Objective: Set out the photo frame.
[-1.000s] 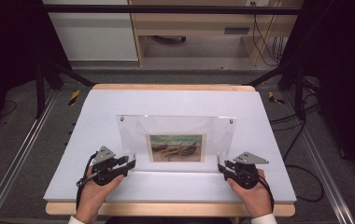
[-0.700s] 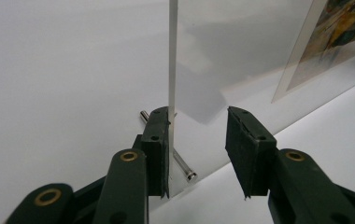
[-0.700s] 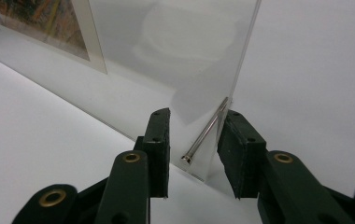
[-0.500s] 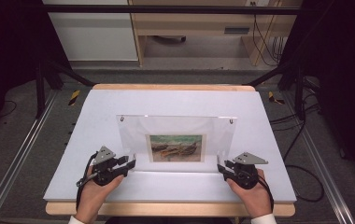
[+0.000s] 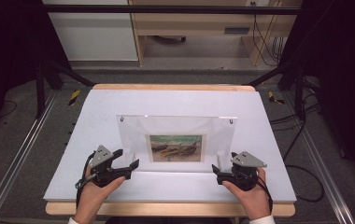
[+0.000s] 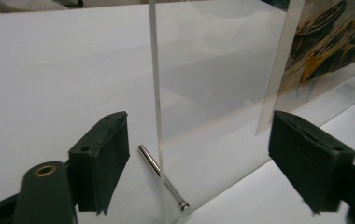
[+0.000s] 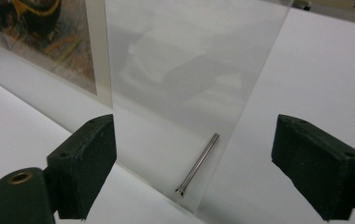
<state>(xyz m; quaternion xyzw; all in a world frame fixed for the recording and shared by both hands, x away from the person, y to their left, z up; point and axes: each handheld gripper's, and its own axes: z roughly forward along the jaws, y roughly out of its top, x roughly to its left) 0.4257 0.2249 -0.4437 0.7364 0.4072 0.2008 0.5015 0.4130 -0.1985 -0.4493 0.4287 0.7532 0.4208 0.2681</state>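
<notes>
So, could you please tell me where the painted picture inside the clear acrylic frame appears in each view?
High view: the painted picture of boats sits centre, low in the clear acrylic frame.
Left gripper view: picture at upper right.
Right gripper view: picture at upper left.
Shared landmark: the picture's pale border, with a metal support pin at each bottom corner of the frame.

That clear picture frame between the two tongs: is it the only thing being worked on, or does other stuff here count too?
In the job:
clear frame
painting print
metal support pins
left tongs
right tongs

Just lying about:
white table cover
floor cables
</notes>
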